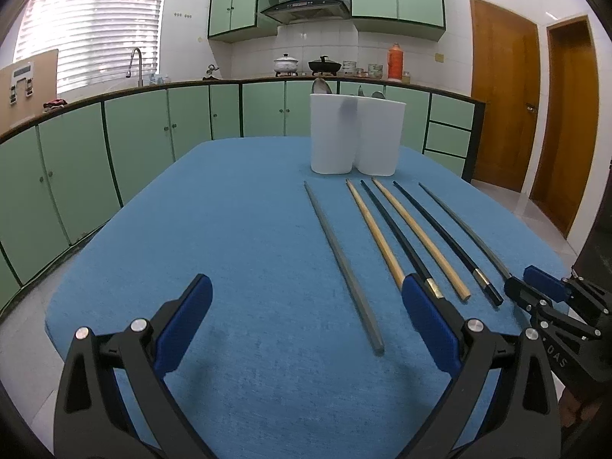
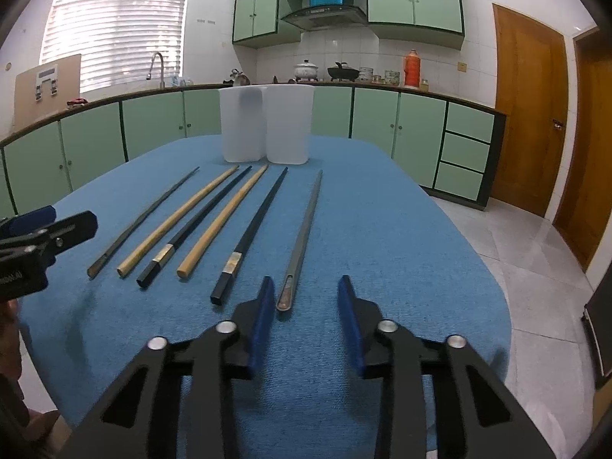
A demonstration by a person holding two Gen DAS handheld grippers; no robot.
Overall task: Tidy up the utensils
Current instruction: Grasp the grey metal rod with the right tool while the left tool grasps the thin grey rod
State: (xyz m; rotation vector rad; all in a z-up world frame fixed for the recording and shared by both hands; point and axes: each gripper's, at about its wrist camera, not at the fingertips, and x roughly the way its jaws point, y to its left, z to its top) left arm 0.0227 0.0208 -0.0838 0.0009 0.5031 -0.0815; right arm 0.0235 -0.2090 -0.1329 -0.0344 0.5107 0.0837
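Several chopsticks lie side by side on the blue tablecloth (image 1: 237, 229): two grey (image 1: 340, 264), two wooden (image 1: 376, 231) and two black (image 1: 397, 233). Two white holders (image 1: 332, 134) stand behind them at the far end. My left gripper (image 1: 306, 298) is open and empty, left of the chopsticks' near ends. My right gripper (image 2: 306, 302) is open, with the near end of the rightmost grey chopstick (image 2: 302, 237) between its fingers. It also shows in the left wrist view (image 1: 535, 294). The left gripper shows in the right wrist view (image 2: 53, 225).
The table (image 2: 420, 267) stands in a kitchen with green cabinets (image 1: 153, 126) behind and wooden doors (image 1: 501, 103) at the right. Utensil tips (image 1: 321, 86) stick out of the white holders. Tiled floor (image 2: 535, 244) lies to the right.
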